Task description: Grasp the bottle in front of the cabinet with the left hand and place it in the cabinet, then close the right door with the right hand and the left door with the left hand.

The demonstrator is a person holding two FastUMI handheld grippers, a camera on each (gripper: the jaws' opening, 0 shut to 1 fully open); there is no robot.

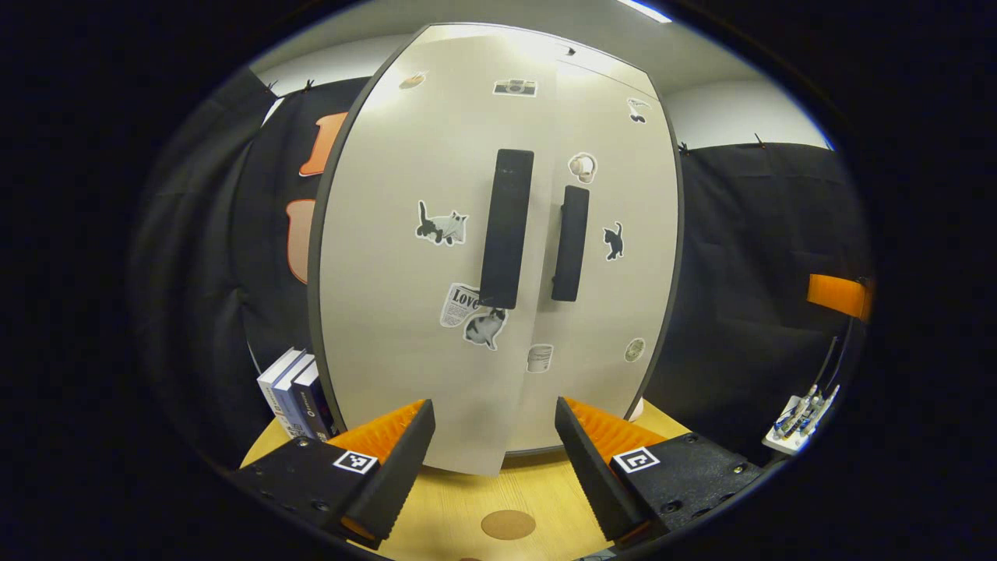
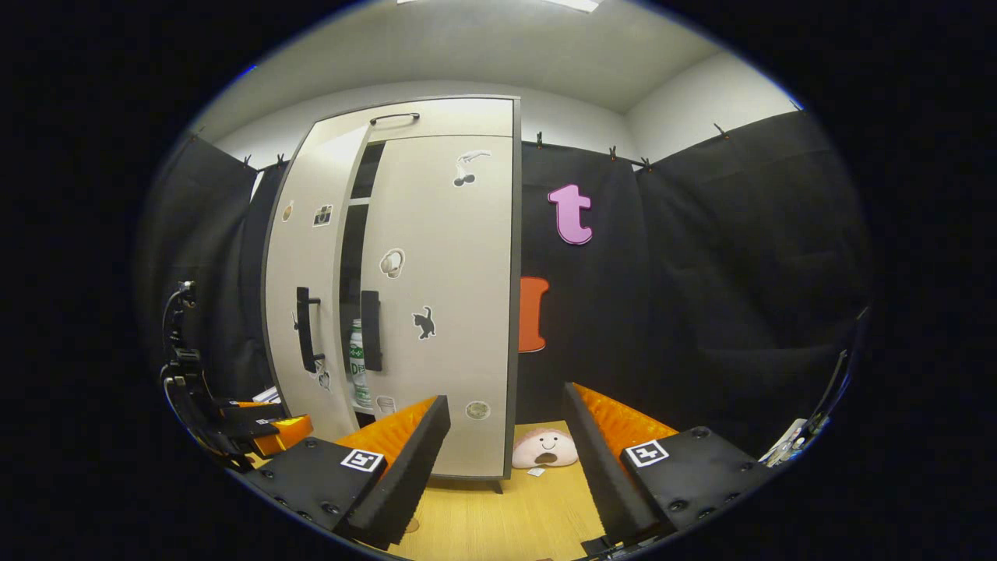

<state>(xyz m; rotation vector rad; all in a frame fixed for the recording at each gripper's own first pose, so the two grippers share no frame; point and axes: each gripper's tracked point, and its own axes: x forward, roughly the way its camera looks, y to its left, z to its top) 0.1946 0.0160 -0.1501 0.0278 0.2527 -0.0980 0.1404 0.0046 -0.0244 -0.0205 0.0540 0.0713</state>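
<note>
Bottle [image 2: 357,365] stands inside the cabinet [image 2: 436,312], glimpsed through the gap beside the left door [image 1: 405,265] — right door [image 1: 607,257] nearly shut; left gripper [image 1: 494,436] and right gripper [image 2: 506,436] both gape wide, empty

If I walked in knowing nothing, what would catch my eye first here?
The tall pale cabinet dotted with stickers dominates, standing on the wooden table. In the right gripper view its left door stands ajar, with the bottle visible through the gap. A small plush toy sits beside the cabinet's right foot.
</note>
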